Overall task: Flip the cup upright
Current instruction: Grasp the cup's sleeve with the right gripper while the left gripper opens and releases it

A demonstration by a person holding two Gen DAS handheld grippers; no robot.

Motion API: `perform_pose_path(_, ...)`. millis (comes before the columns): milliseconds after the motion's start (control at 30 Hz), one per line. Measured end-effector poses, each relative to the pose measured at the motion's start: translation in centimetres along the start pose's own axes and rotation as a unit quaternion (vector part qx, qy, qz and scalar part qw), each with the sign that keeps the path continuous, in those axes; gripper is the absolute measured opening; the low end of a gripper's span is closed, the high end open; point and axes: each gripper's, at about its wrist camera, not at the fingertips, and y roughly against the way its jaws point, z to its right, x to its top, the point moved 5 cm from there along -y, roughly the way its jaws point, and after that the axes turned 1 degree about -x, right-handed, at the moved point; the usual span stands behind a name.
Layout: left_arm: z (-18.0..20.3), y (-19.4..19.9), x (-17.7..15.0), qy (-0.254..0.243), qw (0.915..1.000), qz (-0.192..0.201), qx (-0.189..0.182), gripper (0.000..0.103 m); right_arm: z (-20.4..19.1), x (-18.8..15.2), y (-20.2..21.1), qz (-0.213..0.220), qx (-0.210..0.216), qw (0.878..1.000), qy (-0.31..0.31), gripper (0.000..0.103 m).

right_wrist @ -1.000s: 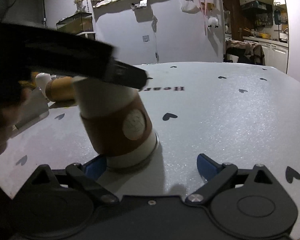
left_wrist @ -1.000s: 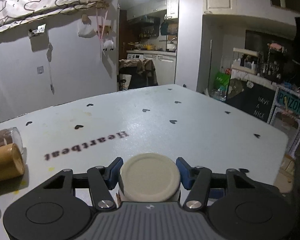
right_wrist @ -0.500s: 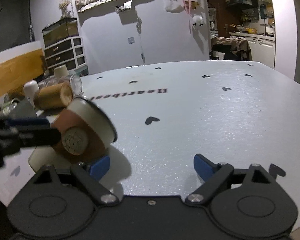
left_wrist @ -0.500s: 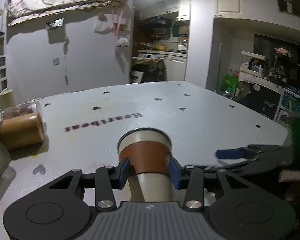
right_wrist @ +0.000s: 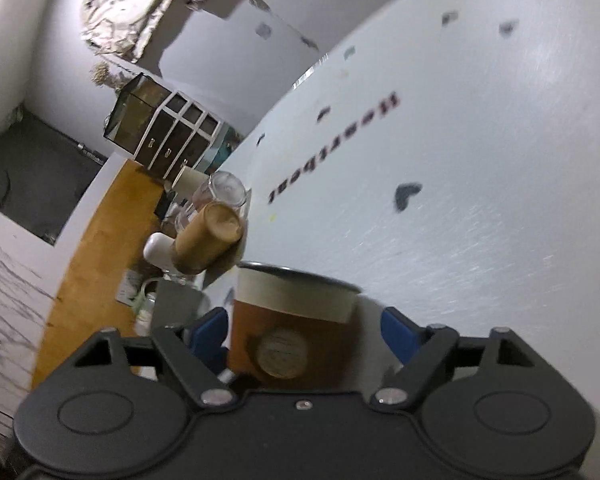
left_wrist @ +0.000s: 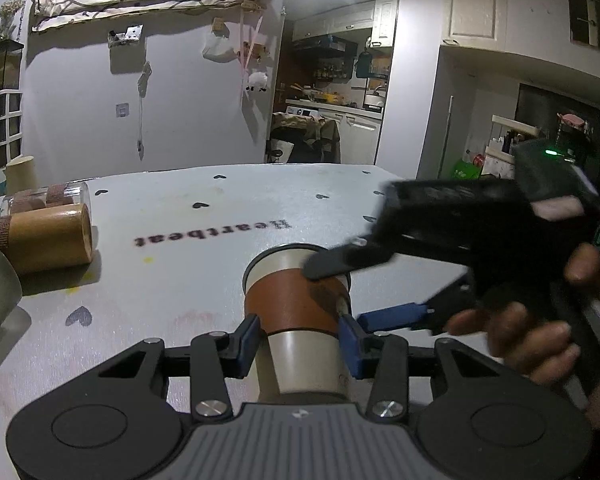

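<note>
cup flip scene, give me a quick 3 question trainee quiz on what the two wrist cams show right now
1. True or false: the left gripper is shut on the cup.
2. Which way does the cup's rim point in the left wrist view? A) away from the camera B) toward the camera C) flat down on the table
3. Fill in: the right gripper has its jaws ____ on either side of the cup, with gaps showing.

Key
1. True: the blue pads press both sides of the brown sleeve.
2. A: the rim faces away, along the fingers.
3. Open: neither pad touches the cup in the right wrist view.
</note>
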Motion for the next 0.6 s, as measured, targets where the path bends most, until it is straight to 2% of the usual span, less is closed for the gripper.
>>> perform_pose_path(167,-0.1,0.0,-0.4,-0.002,1.0000,-0.003,-0.003,0.046,-0.1,0.3,-3.4,-0.031,0.006,0.998,-0.049,0.083)
perform_pose_path(367,-0.3,0.2,-0.6,0.001,1.0000,-0.001,-0.006,0.046,-0.9,1.2,-4.4,-0.037,0.003,0.998,-0.042,0.079)
perform_pose_path(467,-0.2,0.1,-0.6,0.002,0.9999,-0.001,-0.012,0.048,-1.9,1.4,-3.4,-0.019,0.001,1.000,0.001,0.079)
perform_pose_path(600,0.1,-0.1,-0.8,0.001,0.9999,-0.005,-0.013,0.047,-4.7,1.3,-0.7,0.028,-0.022,0.992,0.118,0.079)
